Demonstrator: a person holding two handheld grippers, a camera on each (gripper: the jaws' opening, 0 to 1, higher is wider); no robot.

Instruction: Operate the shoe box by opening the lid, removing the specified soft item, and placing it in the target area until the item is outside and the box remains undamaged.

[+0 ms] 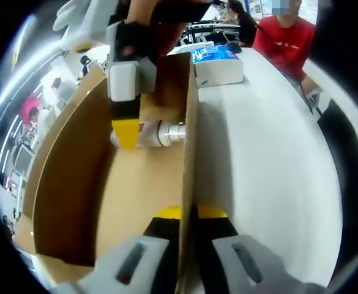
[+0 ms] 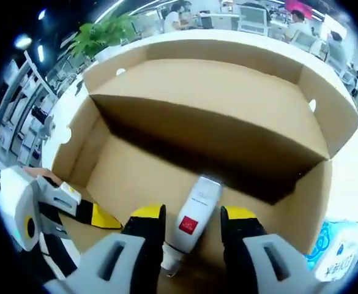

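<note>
An open brown cardboard shoe box (image 2: 136,177) stands on a white table (image 1: 264,159), its lid (image 2: 227,79) folded back on the far side. A white tube with a red label (image 2: 194,220) lies on the box floor, also seen as the tube (image 1: 163,133) against the far end wall. My right gripper (image 2: 193,215) reaches down into the box, its yellow-tipped jaws open on either side of the tube, with a small gap on the left. From the other side the right gripper (image 1: 130,131) hangs over the tube. My left gripper (image 1: 191,213) is shut on the box's side wall (image 1: 188,153).
A blue and white pack (image 1: 218,64) lies on the table just beyond the box, also seen as the pack (image 2: 335,251). A person in a red top (image 1: 286,37) sits at the table's far end. A green plant (image 2: 102,33) stands behind the lid.
</note>
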